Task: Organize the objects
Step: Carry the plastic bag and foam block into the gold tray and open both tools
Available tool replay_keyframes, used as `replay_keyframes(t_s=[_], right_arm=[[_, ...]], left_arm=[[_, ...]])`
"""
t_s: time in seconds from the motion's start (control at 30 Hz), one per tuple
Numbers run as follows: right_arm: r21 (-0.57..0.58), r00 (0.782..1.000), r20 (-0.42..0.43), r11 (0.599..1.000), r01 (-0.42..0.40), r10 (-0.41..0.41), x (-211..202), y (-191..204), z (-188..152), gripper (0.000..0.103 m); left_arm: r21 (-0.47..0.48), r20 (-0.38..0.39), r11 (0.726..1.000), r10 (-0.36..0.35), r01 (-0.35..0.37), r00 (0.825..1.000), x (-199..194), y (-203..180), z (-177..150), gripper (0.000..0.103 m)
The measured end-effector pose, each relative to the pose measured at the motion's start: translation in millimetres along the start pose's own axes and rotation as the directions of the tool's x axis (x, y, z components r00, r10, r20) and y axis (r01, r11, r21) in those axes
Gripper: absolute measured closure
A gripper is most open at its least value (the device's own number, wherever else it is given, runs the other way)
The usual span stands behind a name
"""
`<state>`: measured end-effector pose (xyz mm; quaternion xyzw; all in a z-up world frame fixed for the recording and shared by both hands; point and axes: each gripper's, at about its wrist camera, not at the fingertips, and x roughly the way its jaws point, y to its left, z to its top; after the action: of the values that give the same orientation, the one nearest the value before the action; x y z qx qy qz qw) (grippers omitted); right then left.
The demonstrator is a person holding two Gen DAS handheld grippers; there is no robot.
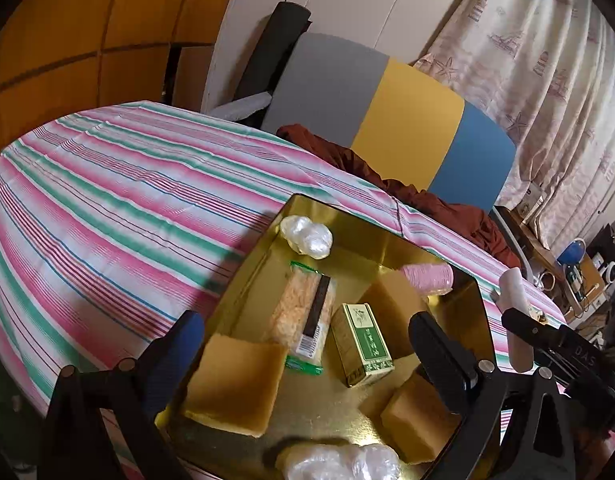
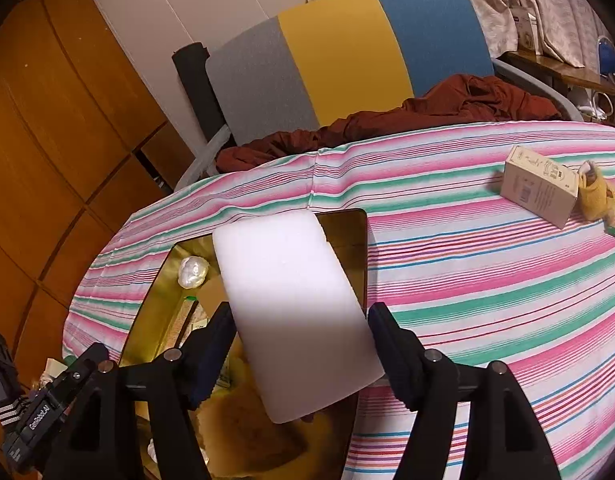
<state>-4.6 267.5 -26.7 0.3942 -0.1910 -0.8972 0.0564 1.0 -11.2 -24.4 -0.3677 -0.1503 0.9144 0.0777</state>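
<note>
Right wrist view shows a white foam block (image 2: 291,312) between the right gripper (image 2: 299,340) fingers, over the gold tray (image 2: 357,256) near the tablecloth's (image 2: 487,280) near edge. Whether the pads press on it cannot be told. Seemingly the block is being dropped into the tray; next comes a clear release. Open and empty, the left gripper (image 1: 307,344) hovers over the tray's green box (image 1: 361,344) and sponges (image 1: 237,384).

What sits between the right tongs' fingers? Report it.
A white foam block, over the gold tray, in the right wrist view.
</note>
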Motion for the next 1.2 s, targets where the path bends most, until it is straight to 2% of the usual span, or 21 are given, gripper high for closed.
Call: replay_keyframes(t_s=[0.23, 0.37, 0.57, 0.63, 0.7, 0.8, 0.87, 0.97, 1.13, 1.2], right_arm=[[0.118, 0.997, -0.011, 0.990, -0.079, 0.081, 2.7, -16.1, 1.9, 0.031], [0.140, 0.990, -0.015, 0.980, -0.138, 0.141, -3.8, -21.2, -1.8, 0.031], [0.072, 0.989, -0.010, 0.987, -0.146, 0.147, -13.1, -16.7, -15.0, 0.031], [0.062, 0.985, -0.012, 0.983, -0.173, 0.174, -16.1, -12.4, -17.8, 0.031], [0.025, 0.981, -0.014, 0.981, -0.193, 0.194, -19.2, -4.1, -20.3, 0.035], [-0.013, 0.967, -0.076, 0.970, -0.245, 0.243, -12.5, 10.3, -23.6, 0.041], [-0.008, 0.956, -0.113, 0.962, -0.274, 0.272, -5.0, 17.5, -24.5, 0.042], [-0.035, 0.958, -0.147, 0.967, -0.253, 0.245, 8.9, 24.4, -20.3, 0.042], [-0.015, 0.990, -0.092, 0.994, -0.113, 0.111, 29.7, 15.4, 7.3, 0.042], [0.036, 0.987, -0.088, 0.991, -0.129, 0.131, 31.4, 9.1, 16.2, 0.042]], left_arm=[[0.016, -0.005, 1.000, -0.004, 0.004, 1.000, -2.2, -7.6, -5.0, 0.000], [0.012, -0.006, 1.000, -0.005, 0.005, 1.000, -4.3, -8.0, -8.2, 0.000], [-0.005, -0.028, 1.000, -0.028, 0.028, 0.999, -3.2, -14.3, -12.8, 0.000], [0.006, -0.026, 1.000, -0.030, 0.030, 0.999, -4.7, -17.9, -14.3, 0.000], [0.008, -0.024, 0.999, -0.031, 0.031, 0.999, -5.9, -19.5, -14.9, 0.000], [-0.002, -0.017, 1.000, -0.031, 0.031, 0.999, -7.8, -19.0, -14.6, 0.000], [-0.004, -0.015, 1.000, -0.028, 0.028, 1.000, -9.0, -18.8, -13.7, 0.000], [-0.002, -0.008, 1.000, -0.022, 0.022, 1.000, -10.5, -18.6, -13.2, 0.000], [-0.004, -0.011, 1.000, -0.021, 0.021, 1.000, -11.4, -18.3, -15.1, 0.000], [-0.003, -0.014, 1.000, -0.023, 0.023, 1.000, -11.5, -18.7, -15.8, 0.000]])
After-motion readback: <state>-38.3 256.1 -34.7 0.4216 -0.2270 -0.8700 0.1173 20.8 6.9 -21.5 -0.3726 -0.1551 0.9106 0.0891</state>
